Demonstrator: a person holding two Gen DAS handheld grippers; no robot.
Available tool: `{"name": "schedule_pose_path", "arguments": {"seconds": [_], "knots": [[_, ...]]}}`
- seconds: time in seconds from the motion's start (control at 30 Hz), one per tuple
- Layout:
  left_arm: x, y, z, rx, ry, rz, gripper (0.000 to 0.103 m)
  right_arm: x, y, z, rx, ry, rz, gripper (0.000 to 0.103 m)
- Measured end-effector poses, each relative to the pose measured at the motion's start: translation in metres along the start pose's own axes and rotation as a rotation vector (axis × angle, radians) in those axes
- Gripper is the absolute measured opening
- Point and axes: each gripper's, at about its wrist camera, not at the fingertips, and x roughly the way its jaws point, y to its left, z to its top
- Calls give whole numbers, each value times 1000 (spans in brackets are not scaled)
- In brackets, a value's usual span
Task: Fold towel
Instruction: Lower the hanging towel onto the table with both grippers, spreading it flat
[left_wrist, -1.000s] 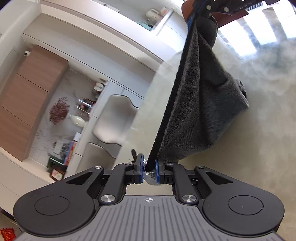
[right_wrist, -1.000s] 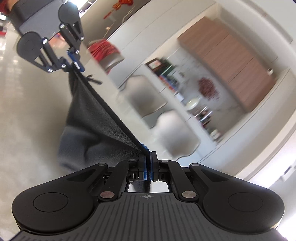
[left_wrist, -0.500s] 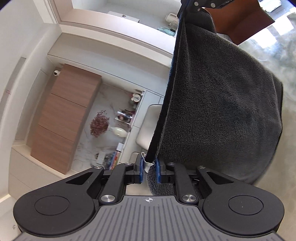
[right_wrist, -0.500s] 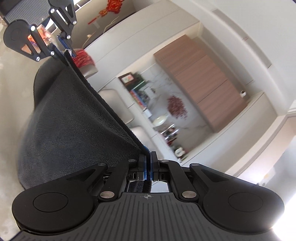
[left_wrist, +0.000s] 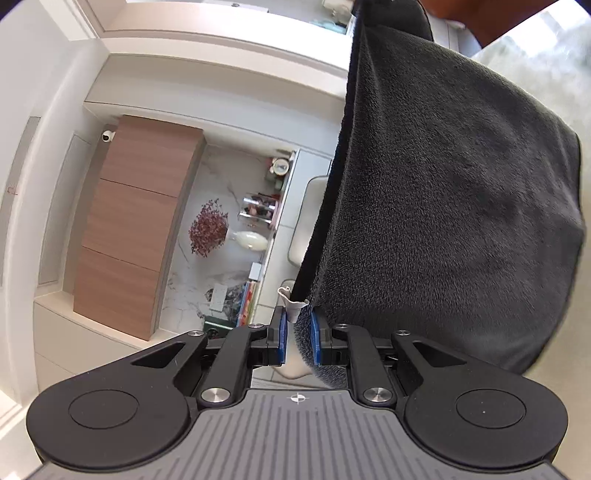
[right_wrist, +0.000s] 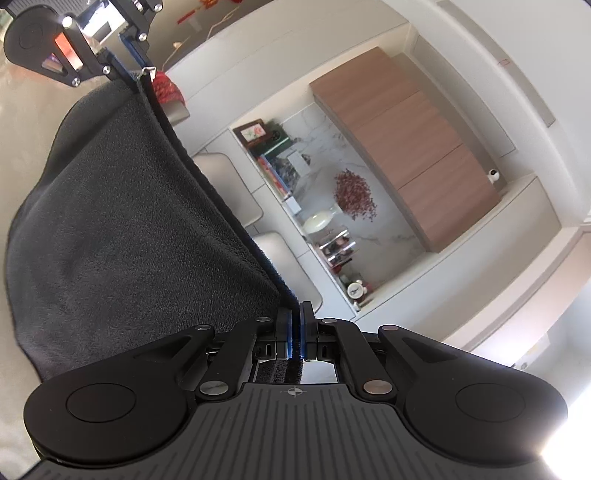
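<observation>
1. The left gripper (left_wrist: 297, 334) has its blue-padded jaws closed down to a narrow gap, pinching one corner of a dark grey towel (left_wrist: 443, 206); a small white label (left_wrist: 291, 301) sticks out just ahead of the pads.
2. From that corner the towel's top edge runs taut up and away from the left gripper toward the top of its view, where the far corner disappears at the frame edge; the cloth hangs to the right of that edge in a broad sagging sheet.
3. The right gripper (right_wrist: 296, 334) has its jaws pressed almost together on the opposite corner of the towel (right_wrist: 122, 221), with a strip of dark cloth visible between and behind the pads.
4. In the right wrist view the same edge stretches from the right gripper up and left to the left gripper (right_wrist: 142, 72), which clamps the far corner; the towel body droops to the left of the edge.
5. Beyond the towel, ahead of both grippers, stand a wooden wall cabinet (left_wrist: 136, 225), a shelf with dried red flowers (left_wrist: 208, 230) in a white vase (left_wrist: 251, 240), and pale chair backs (right_wrist: 227, 184).
6. A pale marbled surface (left_wrist: 535, 55) shows past the cloth on the right of the left gripper.
</observation>
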Motion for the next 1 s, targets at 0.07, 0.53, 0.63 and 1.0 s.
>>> {"name": "schedule_pose_path", "arguments": {"seconds": [0.07, 0.53, 0.63, 1.0], "knots": [[3, -1, -1, 9, 2, 2, 14, 4, -2, 3, -7, -11, -13, 2], [-55, -96, -40, 123, -11, -273, 14, -86, 112, -77, -102, 77, 290, 2], [-74, -117, -49, 126, -17, -340, 14, -111, 138, -90, -110, 106, 373, 2], [-104, -132, -85, 123, 28, -373, 14, -145, 158, -103, -72, 185, 535, 4]]}}
